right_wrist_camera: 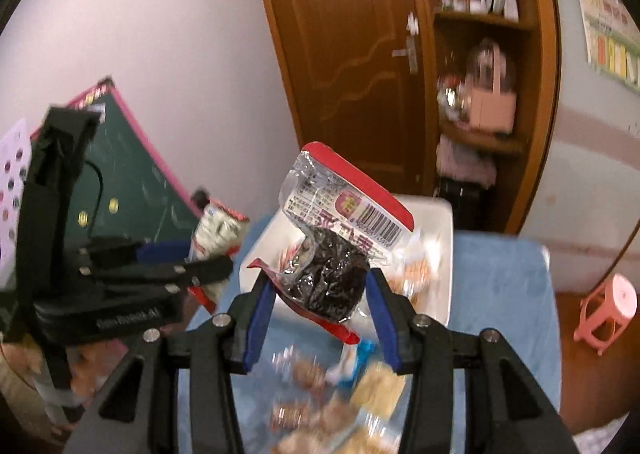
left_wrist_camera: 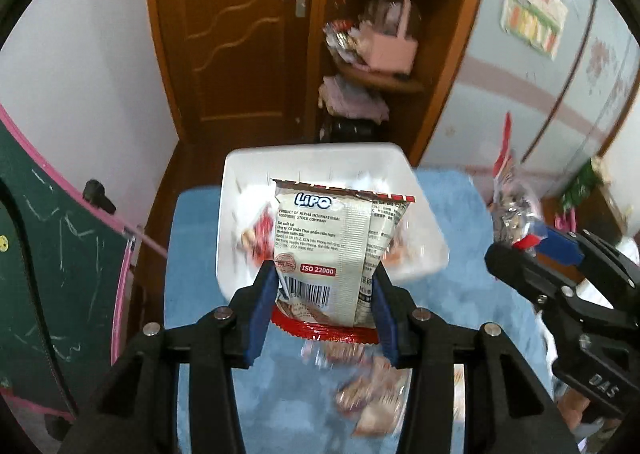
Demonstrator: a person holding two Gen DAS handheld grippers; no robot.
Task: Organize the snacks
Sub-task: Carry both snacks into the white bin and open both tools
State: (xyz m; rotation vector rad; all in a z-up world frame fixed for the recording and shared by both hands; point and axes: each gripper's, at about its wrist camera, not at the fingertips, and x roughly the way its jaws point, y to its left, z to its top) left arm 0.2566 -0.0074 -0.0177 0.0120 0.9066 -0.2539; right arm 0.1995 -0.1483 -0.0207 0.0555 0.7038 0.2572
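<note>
Left gripper [left_wrist_camera: 326,300]: gripping Lipo packet [left_wrist_camera: 336,250], near tray [left_wrist_camera: 316,158].
Right gripper [right_wrist_camera: 320,304]: gripping prune bag [right_wrist_camera: 334,246], right of the packet.

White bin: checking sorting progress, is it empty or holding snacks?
Holding snacks: wrapped packets lie inside the white bin, behind the Lipo packet.

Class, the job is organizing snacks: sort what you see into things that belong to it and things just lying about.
Belongs to the job:
- Lipo packet, held in the left gripper
- dark dried-fruit packet, held in the right gripper
- white bin
- loose snacks on the blue cloth

Just lying about:
- chalkboard
- pink stool
- pink bag on the shelf
</note>
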